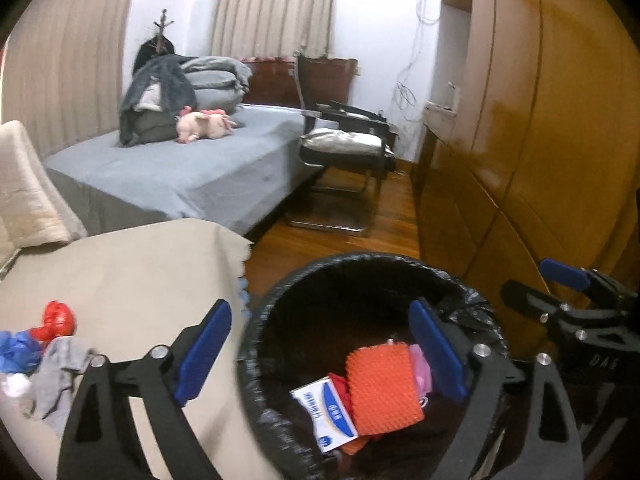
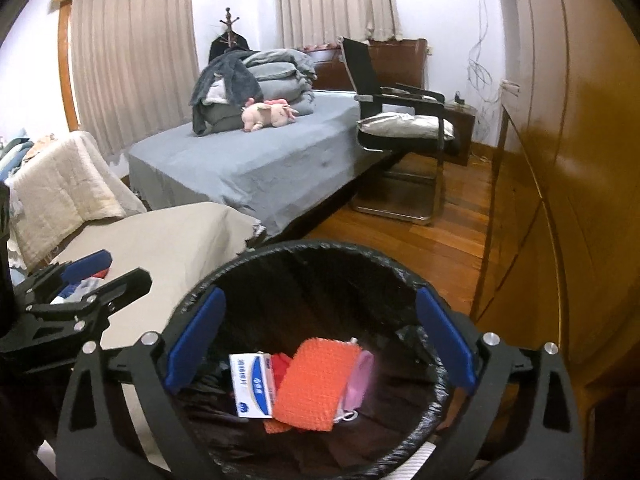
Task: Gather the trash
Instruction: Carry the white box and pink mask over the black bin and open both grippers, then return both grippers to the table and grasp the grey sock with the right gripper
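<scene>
A round bin lined with a black bag (image 1: 272, 312) (image 2: 304, 250) stands beside a beige-covered table (image 1: 132, 276) (image 2: 168, 236). Inside lie an orange textured pad (image 1: 380, 392) (image 2: 316, 384), a white and blue box (image 1: 324, 412) (image 2: 252, 384) and a pink mask (image 2: 360, 376). My left gripper (image 1: 320, 352) is open and empty, over the bin's left rim. My right gripper (image 2: 320, 340) is open and empty, above the bin's mouth; it also shows in the left wrist view (image 1: 560, 296). On the table's left lie a red wrapper (image 1: 58, 320), blue scraps (image 1: 18, 348) and a grey cloth (image 1: 60, 380).
A bed with a grey sheet (image 1: 180, 172) (image 2: 260, 160) holds folded blankets and a pink plush pig (image 2: 268, 114). A black chair (image 1: 344, 148) (image 2: 404, 128) stands by the bed on the wood floor. A wooden wardrobe (image 1: 540, 120) (image 2: 580, 160) runs along the right. A cream quilt (image 2: 64, 188) lies left.
</scene>
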A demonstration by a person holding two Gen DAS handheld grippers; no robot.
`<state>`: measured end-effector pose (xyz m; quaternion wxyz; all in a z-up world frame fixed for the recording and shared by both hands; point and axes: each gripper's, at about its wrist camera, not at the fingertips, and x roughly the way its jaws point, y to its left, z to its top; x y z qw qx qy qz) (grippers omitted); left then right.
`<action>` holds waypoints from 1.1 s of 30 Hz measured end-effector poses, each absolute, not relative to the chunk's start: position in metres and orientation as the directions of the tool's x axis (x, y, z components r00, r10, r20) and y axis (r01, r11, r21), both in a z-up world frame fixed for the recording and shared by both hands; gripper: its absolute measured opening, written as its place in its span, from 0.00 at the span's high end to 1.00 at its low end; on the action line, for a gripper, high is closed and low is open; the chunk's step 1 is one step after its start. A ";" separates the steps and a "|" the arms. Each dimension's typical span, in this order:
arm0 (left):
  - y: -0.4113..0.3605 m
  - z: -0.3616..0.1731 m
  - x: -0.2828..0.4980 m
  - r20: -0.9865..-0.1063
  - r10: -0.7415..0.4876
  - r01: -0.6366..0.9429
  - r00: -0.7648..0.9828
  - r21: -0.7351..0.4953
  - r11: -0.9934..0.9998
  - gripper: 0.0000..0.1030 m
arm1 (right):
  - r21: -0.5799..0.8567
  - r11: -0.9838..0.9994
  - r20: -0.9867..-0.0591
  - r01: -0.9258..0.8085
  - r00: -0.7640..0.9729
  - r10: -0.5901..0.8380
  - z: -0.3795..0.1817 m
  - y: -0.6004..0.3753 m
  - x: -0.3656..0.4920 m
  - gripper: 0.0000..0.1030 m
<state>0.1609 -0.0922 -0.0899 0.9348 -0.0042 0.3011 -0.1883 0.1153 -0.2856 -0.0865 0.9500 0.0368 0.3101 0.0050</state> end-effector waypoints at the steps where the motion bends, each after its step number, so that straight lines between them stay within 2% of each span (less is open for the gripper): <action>1: -0.084 -0.088 0.158 -0.559 -0.342 0.334 0.756 -0.120 0.935 0.11 | 0.079 0.997 -0.586 0.002 0.809 0.045 -0.084 -0.281 0.116 0.08; 6: -0.049 -0.081 0.148 -0.547 -0.285 0.267 0.787 -0.114 0.957 0.07 | 0.081 0.995 -0.576 -0.053 0.812 0.090 -0.077 -0.253 0.123 0.07; 19: 0.067 -0.085 0.135 -0.544 -0.084 0.042 0.835 -0.089 0.995 0.06 | 0.067 0.976 -0.568 -0.208 0.796 0.209 -0.069 -0.162 0.147 0.07; 33: 0.171 -0.130 0.118 -0.605 0.107 -0.161 0.789 -0.036 0.986 0.07 | 0.117 0.924 -0.627 -0.365 0.694 0.354 -0.136 -0.043 0.180 0.07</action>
